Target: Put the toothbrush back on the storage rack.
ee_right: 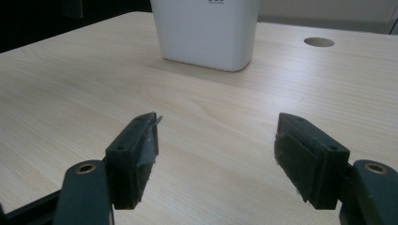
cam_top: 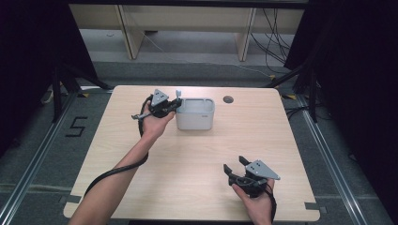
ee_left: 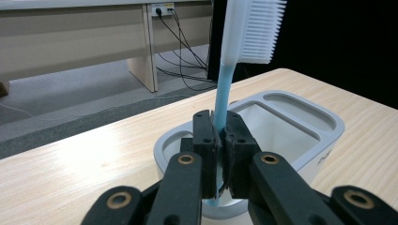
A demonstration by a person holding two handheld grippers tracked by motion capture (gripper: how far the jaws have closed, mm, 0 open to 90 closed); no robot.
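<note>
Your left hand-held gripper (ee_left: 219, 140) is pinching the light blue handle of a toothbrush (ee_left: 225, 84), with the jaws pressed tight on the handle from both sides. The toothbrush stands nearly upright, its white bristled head at the top and its lower end reaching down below the pads. Right behind and under it sits the white holder (ee_left: 300, 112), a rounded box with two open compartments; the brush is held over the end of the holder nearest your left hand, above the rim, and whether its lower tip touches the holder cannot be told.

In the high view your left hand-held gripper (cam_top: 174, 104) is at the left end of the white holder (cam_top: 196, 119), which stands on the far half of the tabletop (cam_top: 117, 154), a little left of the round cable hole (cam_top: 228, 99).

Your right hand-held gripper (cam_top: 233, 164) rests well apart from all that, near the front right of the tabletop. Its jaws are spread wide with nothing between them; in the right gripper view bare wood shows between the two pads (ee_right: 141, 150), and the white holder (ee_right: 206, 33) stands farther off ahead.
</note>
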